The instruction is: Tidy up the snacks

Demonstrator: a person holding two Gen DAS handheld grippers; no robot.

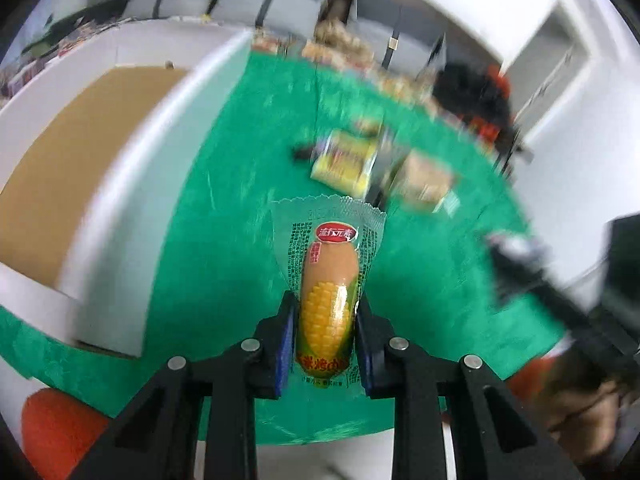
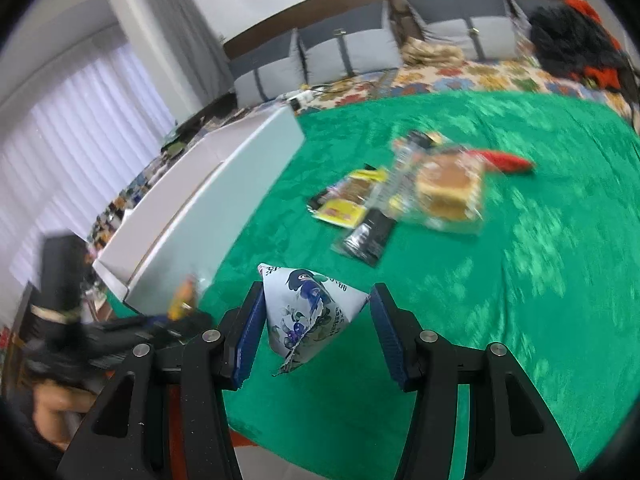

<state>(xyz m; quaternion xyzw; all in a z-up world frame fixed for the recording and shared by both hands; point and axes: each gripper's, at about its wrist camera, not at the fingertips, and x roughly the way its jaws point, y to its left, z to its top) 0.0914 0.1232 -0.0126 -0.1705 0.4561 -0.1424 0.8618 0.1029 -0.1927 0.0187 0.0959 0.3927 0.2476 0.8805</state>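
My left gripper (image 1: 326, 312) is shut on a corn sausage packet (image 1: 328, 280), clear wrap with a yellow corn print, held above the green cloth (image 1: 224, 200). My right gripper (image 2: 316, 300) is shut on a white pyramid snack pack (image 2: 310, 312) with a blue print; its left pad touches the pack and its right pad meets the pack's right corner. A white box (image 1: 120, 184) with a brown cardboard floor (image 1: 68, 160) stands left of the sausage. It also shows in the right wrist view (image 2: 224, 196). The left gripper with the sausage shows blurred at the lower left of the right wrist view (image 2: 176, 312).
A loose pile of snacks lies mid-cloth: a yellow packet (image 2: 340, 212), a black packet (image 2: 366, 240), a clear-wrapped brown cake (image 2: 448, 192) and a red packet (image 2: 508, 160). A sofa with grey cushions (image 2: 352, 48) and a patterned blanket (image 2: 460, 76) lie behind.
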